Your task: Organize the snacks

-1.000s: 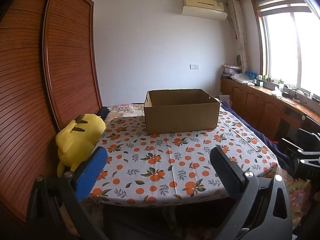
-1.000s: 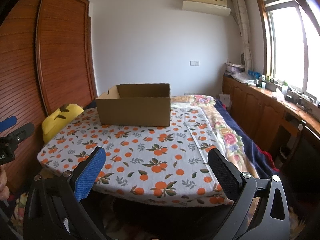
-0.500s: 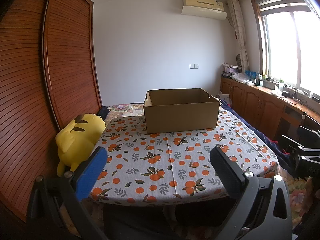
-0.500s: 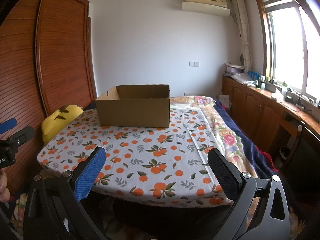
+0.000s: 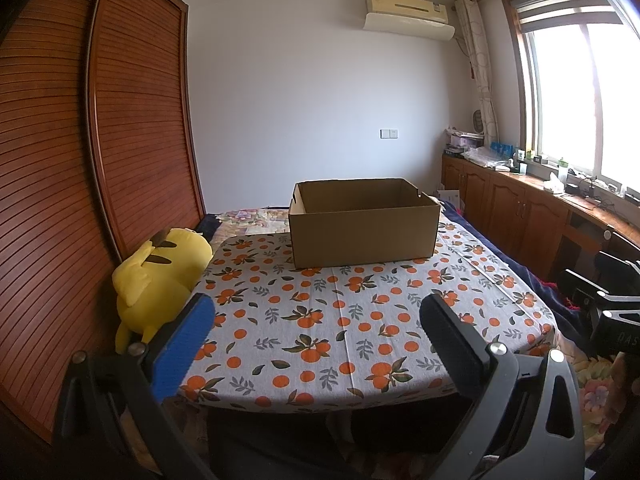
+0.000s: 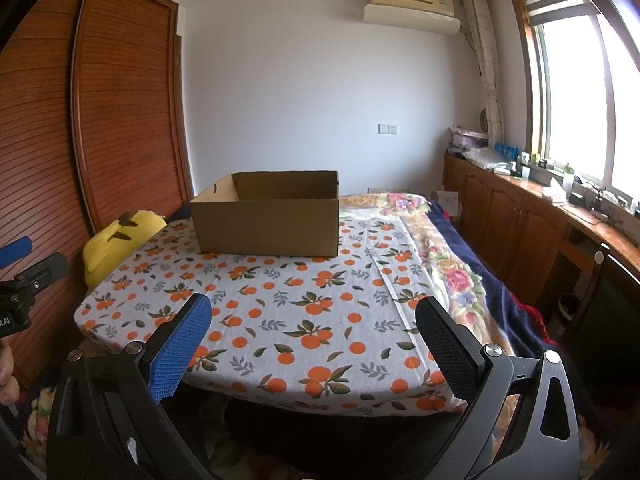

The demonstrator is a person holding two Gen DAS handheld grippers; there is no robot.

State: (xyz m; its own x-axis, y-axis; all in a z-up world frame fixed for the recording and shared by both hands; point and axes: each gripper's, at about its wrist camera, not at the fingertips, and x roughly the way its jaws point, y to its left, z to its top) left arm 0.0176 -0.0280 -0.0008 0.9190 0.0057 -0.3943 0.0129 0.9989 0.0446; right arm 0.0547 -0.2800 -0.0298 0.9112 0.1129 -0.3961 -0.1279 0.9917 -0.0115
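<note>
An open brown cardboard box [image 5: 362, 222] stands at the far side of a table covered with an orange-print cloth [image 5: 340, 320]; it also shows in the right wrist view [image 6: 266, 216]. I cannot see into the box, and no snacks are in view. My left gripper [image 5: 316, 338] is open and empty, held before the table's near edge. My right gripper [image 6: 310, 340] is open and empty, also before the near edge, to the right of the left one.
A yellow plush toy [image 5: 156, 276] leans at the table's left side against a slatted wooden wardrobe [image 5: 80, 160]. A bed with a floral blanket [image 6: 448, 264] lies right of the table. Wooden cabinets [image 6: 520, 220] with clutter run under the window.
Both grippers have shifted only slightly; the view of the box and table is nearly the same. Both stay open and empty.
</note>
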